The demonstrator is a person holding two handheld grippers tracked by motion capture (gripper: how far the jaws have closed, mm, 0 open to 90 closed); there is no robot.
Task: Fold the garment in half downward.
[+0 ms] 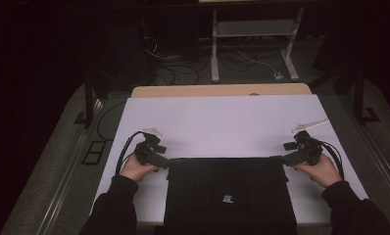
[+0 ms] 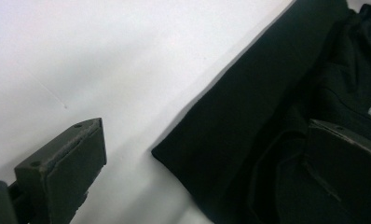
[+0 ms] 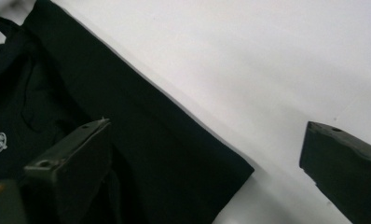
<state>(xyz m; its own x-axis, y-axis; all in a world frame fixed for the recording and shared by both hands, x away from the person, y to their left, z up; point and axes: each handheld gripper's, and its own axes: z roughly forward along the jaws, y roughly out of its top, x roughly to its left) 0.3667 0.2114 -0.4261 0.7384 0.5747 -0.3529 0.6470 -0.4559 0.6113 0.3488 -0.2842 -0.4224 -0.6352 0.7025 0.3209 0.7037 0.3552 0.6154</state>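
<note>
A small white printed mark sits on the black folded garment [image 1: 230, 196], near its middle in the high view and at the picture edge in both gripper views. Its letters are too small and blurred to read.

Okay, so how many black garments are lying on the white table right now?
1. A single folded black garment lies at the near edge of the white table, between the left gripper at its far-left corner and the right gripper at its far-right corner. Both grippers are open.

Folded garment [image 1: 230, 193] on sheet [image 1: 222, 117], near edge — left gripper [image 1: 162, 161], right gripper [image 1: 287, 159] seemingly at far corners.
</note>
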